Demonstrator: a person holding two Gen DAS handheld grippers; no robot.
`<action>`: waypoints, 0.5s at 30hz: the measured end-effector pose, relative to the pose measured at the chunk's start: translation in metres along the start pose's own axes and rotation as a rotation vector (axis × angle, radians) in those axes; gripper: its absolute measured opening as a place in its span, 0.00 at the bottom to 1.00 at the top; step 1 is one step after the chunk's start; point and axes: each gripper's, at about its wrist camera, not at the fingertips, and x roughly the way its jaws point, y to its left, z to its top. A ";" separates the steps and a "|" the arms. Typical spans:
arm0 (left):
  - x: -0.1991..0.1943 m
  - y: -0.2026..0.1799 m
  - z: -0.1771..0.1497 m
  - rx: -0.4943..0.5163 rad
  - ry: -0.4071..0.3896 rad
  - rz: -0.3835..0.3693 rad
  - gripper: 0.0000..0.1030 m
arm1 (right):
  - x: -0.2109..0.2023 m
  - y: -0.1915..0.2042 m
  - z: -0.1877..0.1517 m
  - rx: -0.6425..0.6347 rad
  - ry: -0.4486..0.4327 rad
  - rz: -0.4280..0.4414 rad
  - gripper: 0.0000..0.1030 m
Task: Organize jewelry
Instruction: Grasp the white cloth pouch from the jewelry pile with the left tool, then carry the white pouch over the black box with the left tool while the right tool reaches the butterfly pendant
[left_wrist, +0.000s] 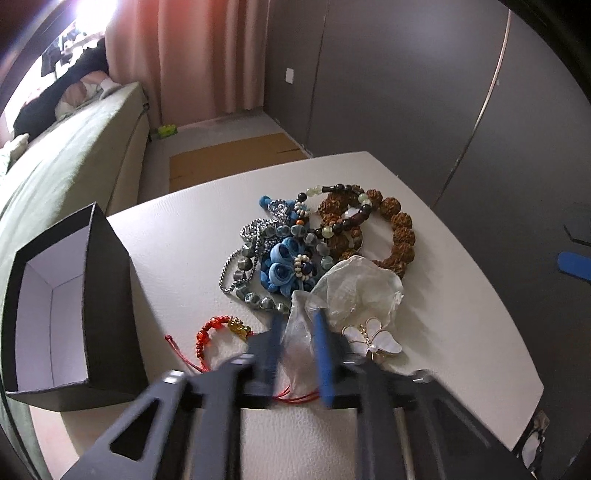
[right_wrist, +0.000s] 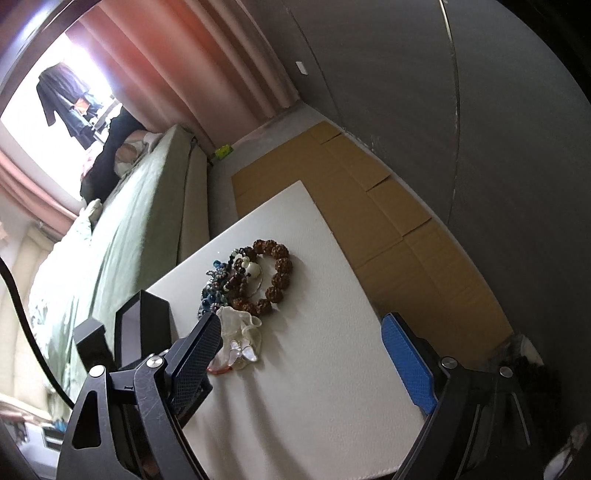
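Note:
A pile of jewelry lies on the white table (left_wrist: 184, 236): a brown bead bracelet (left_wrist: 400, 229), a blue flower necklace (left_wrist: 284, 266), grey beads (left_wrist: 255, 258), a red cord bracelet (left_wrist: 207, 334), a white butterfly brooch (left_wrist: 376, 339) and a sheer white pouch (left_wrist: 354, 291). My left gripper (left_wrist: 299, 325) is nearly shut around the pouch's lower end. An open black box (left_wrist: 55, 295) stands at the left. My right gripper (right_wrist: 306, 332) is open and empty, above the table's near side. The pile (right_wrist: 251, 280) and box (right_wrist: 144, 328) also show there.
A green sofa (left_wrist: 74, 155) runs along the left beyond the table. Flattened cardboard (right_wrist: 369, 214) covers the floor past the table's far edge. A grey wall (left_wrist: 406, 74) stands behind. The table's right corner (left_wrist: 532, 391) is close to my left gripper.

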 end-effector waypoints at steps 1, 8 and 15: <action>-0.002 0.000 0.000 0.000 -0.006 -0.006 0.05 | 0.001 0.001 0.000 -0.001 0.002 0.000 0.88; -0.031 0.007 0.007 -0.010 -0.079 -0.044 0.00 | 0.011 0.009 -0.003 -0.030 0.026 -0.016 0.88; -0.063 0.022 0.014 -0.047 -0.149 -0.063 0.00 | 0.022 0.027 -0.009 -0.086 0.042 -0.056 0.87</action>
